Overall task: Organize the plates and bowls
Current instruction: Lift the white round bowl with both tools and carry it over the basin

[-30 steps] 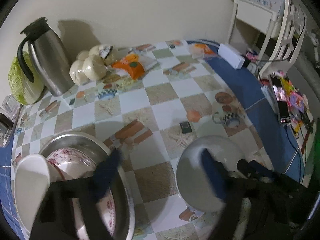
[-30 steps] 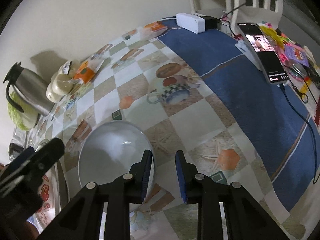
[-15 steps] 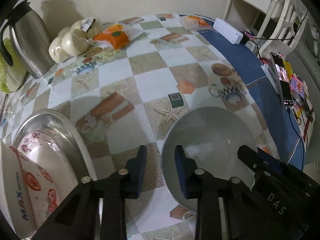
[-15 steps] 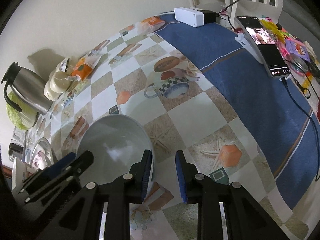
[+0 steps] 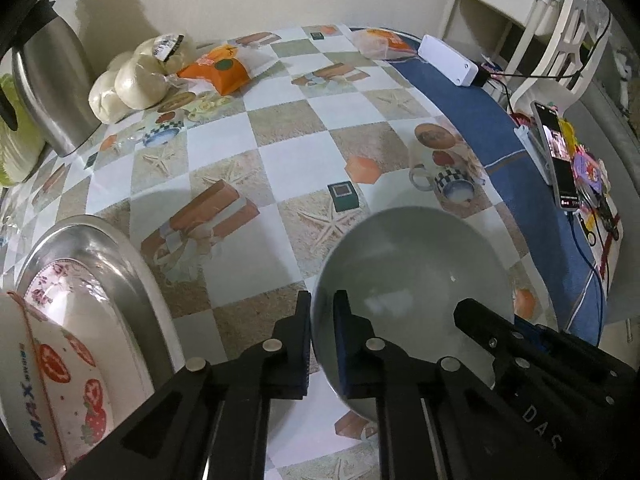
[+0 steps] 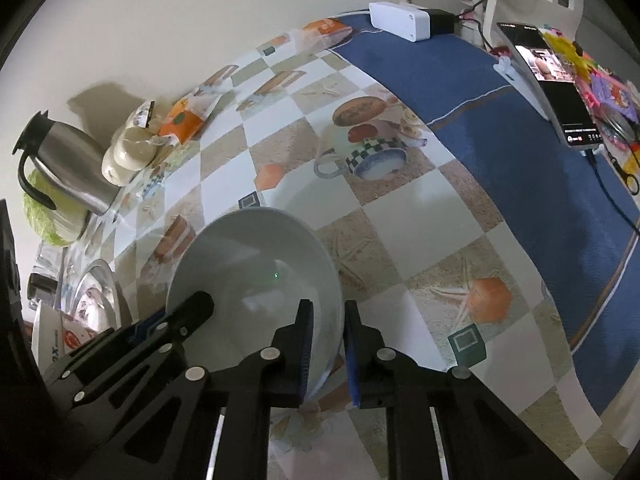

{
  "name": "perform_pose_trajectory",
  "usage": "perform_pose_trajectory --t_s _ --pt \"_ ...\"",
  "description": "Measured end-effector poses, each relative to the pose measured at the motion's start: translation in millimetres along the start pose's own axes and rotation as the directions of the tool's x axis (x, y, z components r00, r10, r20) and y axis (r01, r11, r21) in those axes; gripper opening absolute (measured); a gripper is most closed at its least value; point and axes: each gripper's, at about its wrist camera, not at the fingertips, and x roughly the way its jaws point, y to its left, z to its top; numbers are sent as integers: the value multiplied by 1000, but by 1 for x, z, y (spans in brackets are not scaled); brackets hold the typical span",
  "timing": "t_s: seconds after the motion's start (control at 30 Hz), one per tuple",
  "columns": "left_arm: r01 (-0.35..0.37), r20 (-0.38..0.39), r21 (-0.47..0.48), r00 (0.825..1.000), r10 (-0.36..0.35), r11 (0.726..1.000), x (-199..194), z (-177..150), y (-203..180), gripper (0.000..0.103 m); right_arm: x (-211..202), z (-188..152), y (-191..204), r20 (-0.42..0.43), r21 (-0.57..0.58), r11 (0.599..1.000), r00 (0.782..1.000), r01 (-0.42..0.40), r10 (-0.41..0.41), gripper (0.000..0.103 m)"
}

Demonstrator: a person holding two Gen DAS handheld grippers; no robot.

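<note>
A plain grey bowl sits on the checked tablecloth. My left gripper is shut on its left rim, one pad inside and one outside. In the right wrist view my right gripper straddles the opposite rim; its jaws are closing, with the pads against the bowl wall. Each gripper shows in the other's view, the right gripper at the lower right and the left gripper at the lower left. To the left, a metal basin holds a floral plate and a strawberry-print white bowl.
At the back left stand a steel jug, a cabbage, a bag of buns and an orange packet. On the blue cloth to the right are a white box and a propped phone with cables. A white chair stands behind.
My left gripper came down from over the basin to the grey bowl's left rim and closed on it. The right gripper's jaws narrowed onto the opposite rim.
</note>
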Motion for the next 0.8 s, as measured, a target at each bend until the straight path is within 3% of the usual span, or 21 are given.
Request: perform_pose_trajectory --t_s 0.17,0.37,0.63,0.8 --pt "12 61 -10 998 -12 1000 -31 5 6 11 -19 4 9 39 -14 1000 999 -16 16 16" --pt "-25 144 -20 989 28 999 -78 7 25 11 -56 8 37 114 -56 997 991 -59 65 16" --pt "-91 232 -83 967 108 992 -132 -4 67 11 -89 2 91 168 -134 983 975 -124 146 17" --pt "-81 279 -149 953 121 985 -161 -16 102 11 -97 -8 125 165 -191 965 963 -182 214 17"
